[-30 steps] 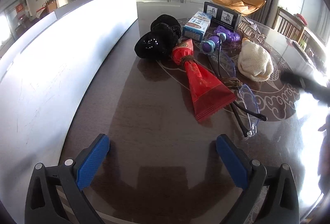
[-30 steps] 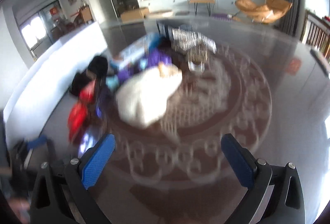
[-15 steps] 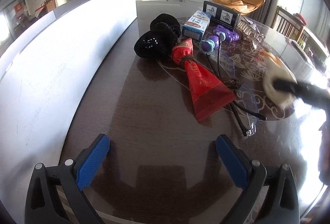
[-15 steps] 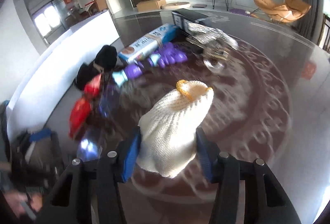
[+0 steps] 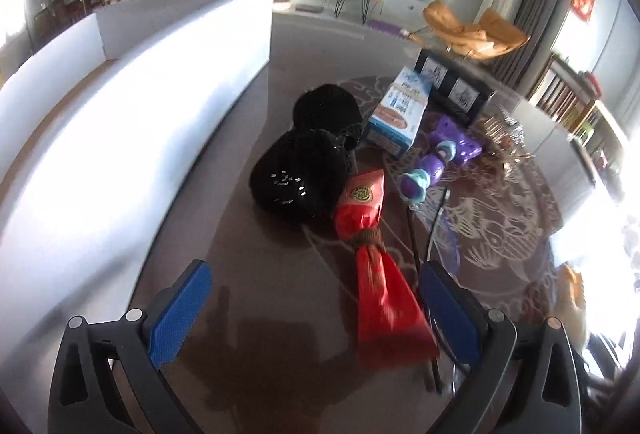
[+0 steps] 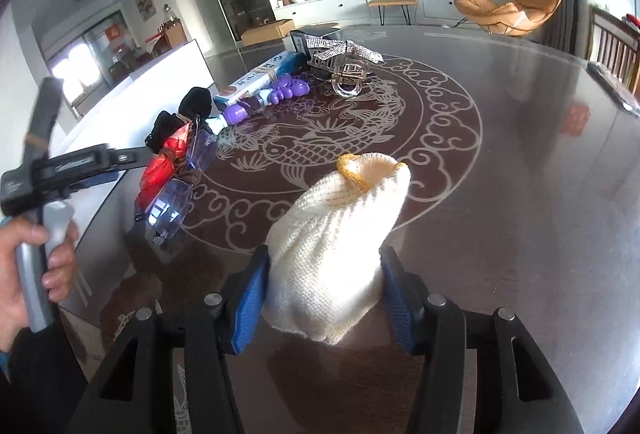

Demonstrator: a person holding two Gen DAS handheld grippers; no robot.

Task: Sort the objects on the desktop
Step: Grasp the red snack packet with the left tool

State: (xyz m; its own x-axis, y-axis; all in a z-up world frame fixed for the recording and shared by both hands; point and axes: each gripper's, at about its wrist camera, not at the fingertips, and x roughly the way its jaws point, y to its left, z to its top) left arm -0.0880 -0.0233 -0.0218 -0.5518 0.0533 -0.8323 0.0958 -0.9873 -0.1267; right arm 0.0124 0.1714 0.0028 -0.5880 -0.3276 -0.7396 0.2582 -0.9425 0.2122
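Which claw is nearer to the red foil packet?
Left. The left claw is open with the red foil packet lying between its fingers on the table; the right claw is off to the side, shut on the cream knit glove.

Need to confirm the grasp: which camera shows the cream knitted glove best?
The right wrist view: the cream knitted glove fills its centre, pinched between the right gripper fingers. The left wrist view shows only a blurred, glare-washed sliver of it at its right edge.

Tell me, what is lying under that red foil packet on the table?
Tinted safety glasses lie partly beneath the red foil packet; a black temple arm and lens edges poke out beside it. How much of the frame it covers is hidden.
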